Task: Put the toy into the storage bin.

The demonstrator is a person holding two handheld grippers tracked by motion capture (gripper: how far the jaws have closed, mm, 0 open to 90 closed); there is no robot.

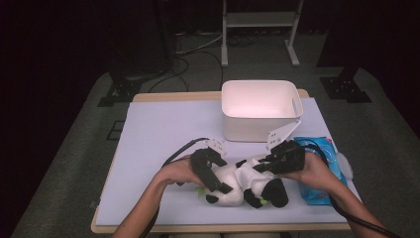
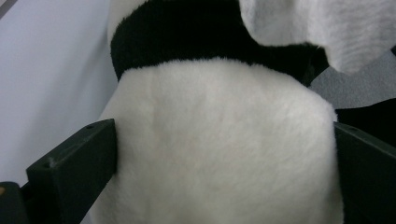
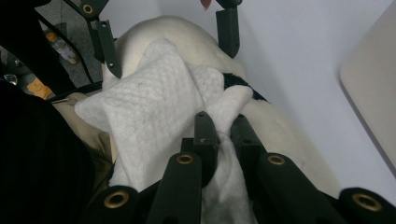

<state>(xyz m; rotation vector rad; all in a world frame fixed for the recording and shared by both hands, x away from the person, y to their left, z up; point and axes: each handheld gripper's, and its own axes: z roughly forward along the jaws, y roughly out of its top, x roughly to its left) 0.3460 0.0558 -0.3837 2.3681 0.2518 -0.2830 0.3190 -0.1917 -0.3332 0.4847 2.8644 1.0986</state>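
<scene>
The soft, light plush panda point(image 1: 245, 184) lies on the table point(image 1: 148, 144) near its front edge, its compressible white body between the wide-open left tool point(image 1: 214, 179), while the right tool point(image 3: 223, 127) pinches a limp white wipe point(image 3: 144, 112) against it

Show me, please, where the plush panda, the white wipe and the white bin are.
plush panda point(image 2: 219, 154), left gripper view, on its white body fur.
white wipe point(image 3: 149, 116), right gripper view, on the spread part of the cloth.
white bin point(image 1: 257, 126), high view, on its front wall.
</scene>
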